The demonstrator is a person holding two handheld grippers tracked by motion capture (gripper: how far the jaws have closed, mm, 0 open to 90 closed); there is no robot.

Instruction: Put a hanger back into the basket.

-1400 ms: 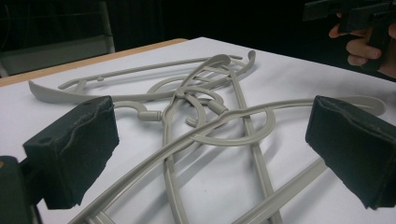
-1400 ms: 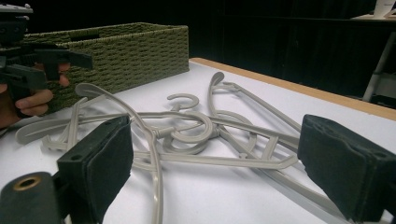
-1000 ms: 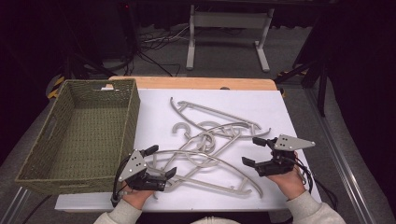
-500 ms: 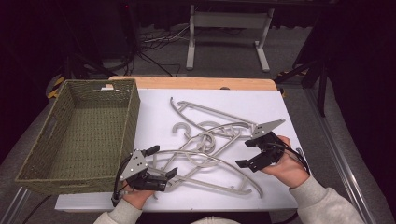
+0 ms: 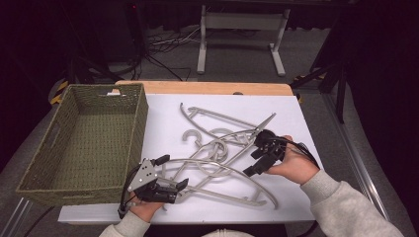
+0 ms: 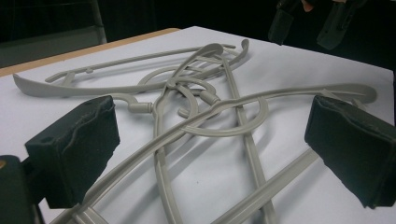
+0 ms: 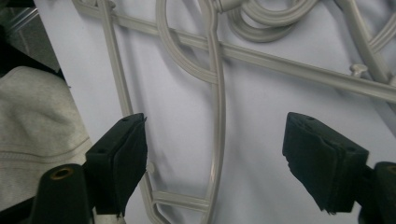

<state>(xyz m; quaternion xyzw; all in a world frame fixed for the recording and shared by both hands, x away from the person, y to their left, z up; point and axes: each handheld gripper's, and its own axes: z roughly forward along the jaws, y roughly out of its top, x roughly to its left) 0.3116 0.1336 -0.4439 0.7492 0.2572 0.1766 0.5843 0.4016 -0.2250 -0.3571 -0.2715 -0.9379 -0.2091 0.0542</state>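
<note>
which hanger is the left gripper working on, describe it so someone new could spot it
Start at the green woven basket on the left of the white table. Just right of its near corner lies a tangle of grey plastic hangers. The one meant is the nearest hanger: alone among them, its end runs between the open jaws of the left gripper.

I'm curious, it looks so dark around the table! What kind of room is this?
Probably a lab or studio for recording tasks, not a home: a white table in a dark room, cables on the floor, and a metal stand behind.
</note>
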